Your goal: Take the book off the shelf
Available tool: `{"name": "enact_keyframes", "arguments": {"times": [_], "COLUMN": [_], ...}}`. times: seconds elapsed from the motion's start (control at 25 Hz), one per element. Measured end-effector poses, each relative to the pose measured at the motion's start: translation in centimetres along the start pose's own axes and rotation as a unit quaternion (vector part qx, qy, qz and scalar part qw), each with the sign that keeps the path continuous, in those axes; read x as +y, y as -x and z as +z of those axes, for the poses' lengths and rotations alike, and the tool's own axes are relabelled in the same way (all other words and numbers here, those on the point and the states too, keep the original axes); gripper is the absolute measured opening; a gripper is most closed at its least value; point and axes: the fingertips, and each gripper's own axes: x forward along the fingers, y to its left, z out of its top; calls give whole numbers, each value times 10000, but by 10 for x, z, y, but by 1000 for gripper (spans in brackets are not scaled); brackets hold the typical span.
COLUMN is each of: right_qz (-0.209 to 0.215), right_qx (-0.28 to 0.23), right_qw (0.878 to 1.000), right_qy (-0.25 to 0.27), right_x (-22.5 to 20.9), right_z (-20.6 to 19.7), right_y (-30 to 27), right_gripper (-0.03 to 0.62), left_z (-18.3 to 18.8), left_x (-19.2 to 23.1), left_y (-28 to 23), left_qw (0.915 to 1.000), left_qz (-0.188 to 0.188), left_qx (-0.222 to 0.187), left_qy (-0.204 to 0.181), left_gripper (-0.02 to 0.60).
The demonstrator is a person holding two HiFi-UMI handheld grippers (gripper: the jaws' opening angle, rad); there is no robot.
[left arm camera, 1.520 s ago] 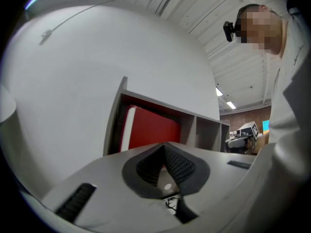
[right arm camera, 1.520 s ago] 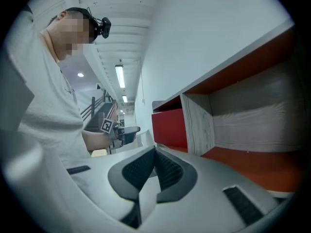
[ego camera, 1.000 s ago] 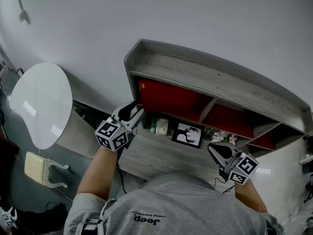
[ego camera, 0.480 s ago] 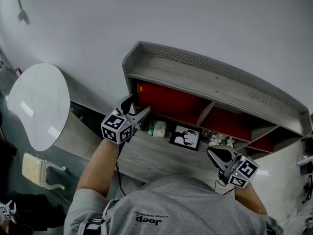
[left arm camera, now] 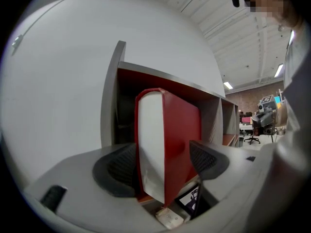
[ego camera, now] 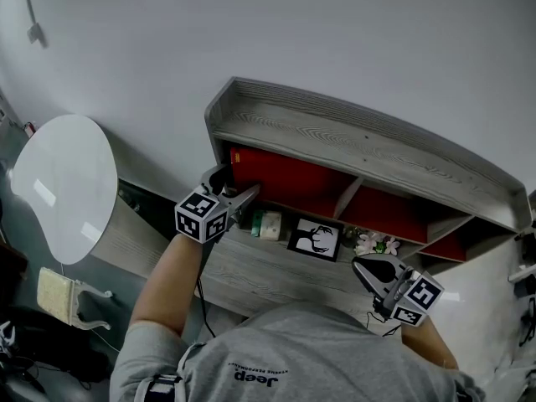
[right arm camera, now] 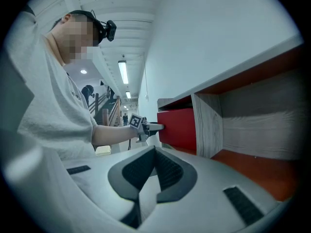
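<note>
A red book [ego camera: 280, 172] stands in the leftmost compartment of the grey wooden shelf [ego camera: 335, 132]. In the left gripper view its white page edge and red cover [left arm camera: 167, 140] stand upright between my jaws. My left gripper [ego camera: 238, 191] [left arm camera: 163, 161] is at the book's near end and its jaws are opening. A gap shows beside the right pad [left arm camera: 204, 159]. My right gripper [ego camera: 369, 267] [right arm camera: 155, 166] hangs shut and empty low over the desk at the right. From the right gripper view the book [right arm camera: 177, 125] and the left gripper [right arm camera: 148, 126] show in the distance.
On the desk [ego camera: 268, 268] under the shelf stand a deer picture [ego camera: 314, 239], small boxes [ego camera: 265, 224] and flowers [ego camera: 377, 243]. A white round table [ego camera: 63, 182] and a chair [ego camera: 71, 296] stand at the left. Wooden dividers [right arm camera: 209, 125] split the shelf.
My left gripper has moved up and forward to the shelf's left end, and its jaws have spread around the book. The right gripper has barely shifted.
</note>
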Motion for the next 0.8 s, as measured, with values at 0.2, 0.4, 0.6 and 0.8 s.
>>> {"name": "enact_keyframes", "arguments": {"times": [0.2,0.4,0.6,0.8], "right_qz": [9,11,20,39], "right_qx": [-2,-5,11,-1], "right_qw": [10000,10000,10000,10000], "right_qy": [1,-7,1,3], "right_x": [1,1,-1,-1], "right_z": [1,2,0,0], "right_y": [-1,-2,-2,-3], "right_gripper": [1,1,2,2], "left_z": [0,-1,-3,-4], "left_x": [-1,-3,-5,-4], "left_y": [3,6,9,15], "left_qw": [9998,9994,9985,9967], "left_qz": [-200,-307,-470,-664], "left_qx": [68,97,145,259], "left_qy": [-48,-122,-232,-392], "left_gripper": [357,341,334,282]}}
